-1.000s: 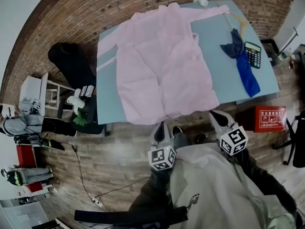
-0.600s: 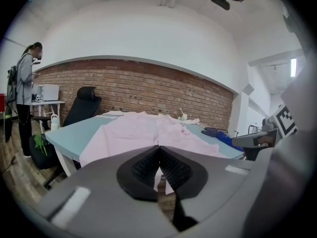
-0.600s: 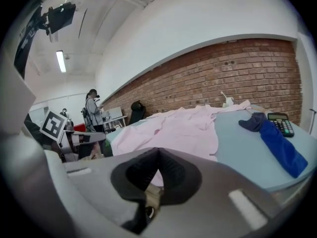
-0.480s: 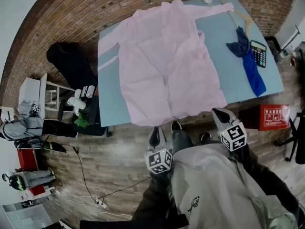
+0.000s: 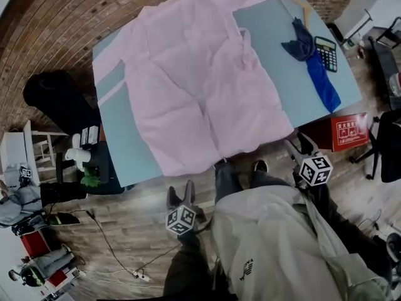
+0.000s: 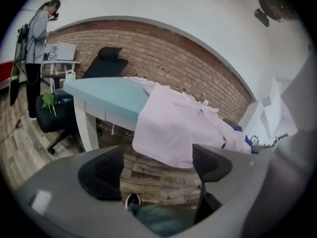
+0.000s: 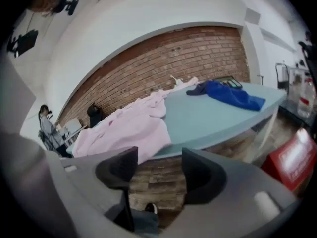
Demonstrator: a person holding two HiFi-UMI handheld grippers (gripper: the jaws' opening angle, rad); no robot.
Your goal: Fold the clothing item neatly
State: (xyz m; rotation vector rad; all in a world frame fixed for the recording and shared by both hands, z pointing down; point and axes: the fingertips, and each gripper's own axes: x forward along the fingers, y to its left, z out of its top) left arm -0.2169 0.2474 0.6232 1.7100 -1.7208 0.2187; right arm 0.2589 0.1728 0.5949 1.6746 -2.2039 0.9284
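My jaws on the left gripper (image 5: pixel 180 193) and right gripper (image 5: pixel 299 145) have just been opening, wide and empty, both short of the table (image 5: pixel 294 74) where the pink garment (image 5: pixel 200 86) lies spread lengthwise away from me, its hem overhanging the near edge ahead of them.

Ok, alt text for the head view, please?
A pink shirt lies spread open on the light blue table, hem over the near edge. Nearer the person, the left claw and right claw have just been opening, both empty, short of the cloth.
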